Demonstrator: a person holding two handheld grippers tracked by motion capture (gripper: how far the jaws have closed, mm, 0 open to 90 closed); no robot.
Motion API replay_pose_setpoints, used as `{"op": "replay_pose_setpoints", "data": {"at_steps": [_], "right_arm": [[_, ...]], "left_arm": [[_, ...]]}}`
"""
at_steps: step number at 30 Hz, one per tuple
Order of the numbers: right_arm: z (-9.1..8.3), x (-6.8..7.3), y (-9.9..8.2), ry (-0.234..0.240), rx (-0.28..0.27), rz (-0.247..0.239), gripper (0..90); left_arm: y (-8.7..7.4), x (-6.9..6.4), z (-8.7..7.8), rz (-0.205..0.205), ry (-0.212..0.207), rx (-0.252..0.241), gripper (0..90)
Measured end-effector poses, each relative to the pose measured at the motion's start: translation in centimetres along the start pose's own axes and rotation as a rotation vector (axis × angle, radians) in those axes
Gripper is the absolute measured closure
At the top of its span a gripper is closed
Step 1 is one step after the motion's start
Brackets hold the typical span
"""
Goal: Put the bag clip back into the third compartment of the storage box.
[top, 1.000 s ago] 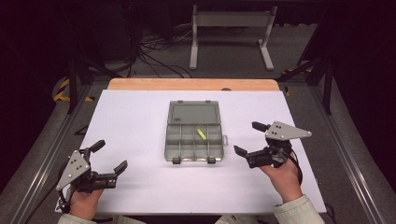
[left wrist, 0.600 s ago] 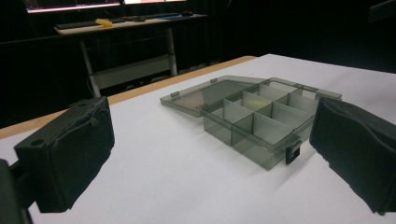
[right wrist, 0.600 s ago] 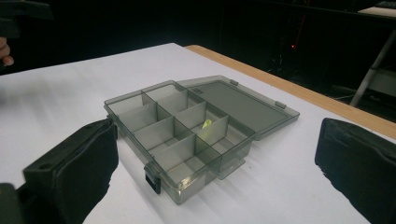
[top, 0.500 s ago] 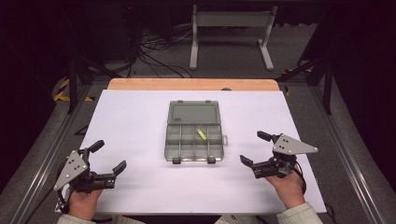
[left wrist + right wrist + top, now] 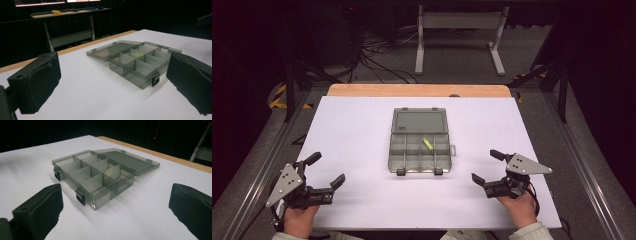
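Right gripper (image 5: pixel 486 166) has drawn back from the open organizer box (image 5: pixel 420 146); both grippers' jaws apart, left gripper (image 5: pixel 326 170) too.

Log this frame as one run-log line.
left gripper: open, idle near-left | right gripper: open, idle near-right | compartment box: lid open, centre of table | yellow piece: inside box

White-topped table (image 5: pixel 362 130) with a wooden far edge (image 5: pixel 417 90), bearing near its centre an open grey compartment box (image 5: pixel 419 150) (lid laid flat, a small yellow piece (image 5: pixel 427 143) in one compartment).
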State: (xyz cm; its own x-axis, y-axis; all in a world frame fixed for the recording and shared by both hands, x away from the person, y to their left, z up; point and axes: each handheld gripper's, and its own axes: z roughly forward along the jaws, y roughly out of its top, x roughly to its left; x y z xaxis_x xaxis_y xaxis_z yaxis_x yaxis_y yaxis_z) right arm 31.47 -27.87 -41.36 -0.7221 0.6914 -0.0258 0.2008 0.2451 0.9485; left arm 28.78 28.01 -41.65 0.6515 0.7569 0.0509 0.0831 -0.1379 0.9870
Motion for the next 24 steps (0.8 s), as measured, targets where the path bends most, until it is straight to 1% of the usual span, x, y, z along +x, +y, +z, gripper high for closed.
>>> {"op": "replay_pose_setpoints", "data": {"at_steps": [6, 10, 12, 14, 16, 18, 20, 24], "right_arm": [[0.0, 0.0, -1.4, -0.010, 0.025, -0.008, 0.1], [0.1, -0.2, -2.3, -0.012, 0.040, 0.014, 0.1], [0.1, -0.2, -2.4, -0.012, 0.043, 0.017, 0.1], [0.2, -0.2, -2.4, -0.022, 0.036, 0.017, 0.1], [0.1, -0.2, -2.4, -0.026, 0.007, 0.026, 0.1], [0.0, -0.2, -2.4, -0.033, 0.007, 0.025, 0.1], [-0.1, -0.2, -2.3, -0.039, 0.002, 0.024, 0.1], [-0.3, -0.3, -2.3, -0.041, -0.006, 0.022, 0.1]], "left_arm": [[-0.2, 0.6, -0.6, -0.015, -0.004, -0.016, 0.0], [-0.4, 0.7, -0.7, -0.005, -0.017, -0.009, 0.0], [-0.4, 0.7, -0.8, -0.005, -0.020, -0.009, 0.0], [-0.5, 0.8, -0.9, -0.002, -0.020, -0.007, 0.0], [-0.6, 0.9, -1.0, -0.004, -0.022, -0.010, 0.0], [-0.8, 1.0, -1.0, -0.007, -0.023, -0.010, 0.0], [-0.9, 1.0, -0.9, -0.020, -0.025, -0.010, 0.0], [-0.9, 0.8, -0.6, -0.016, -0.036, -0.004, 0.0]]}}
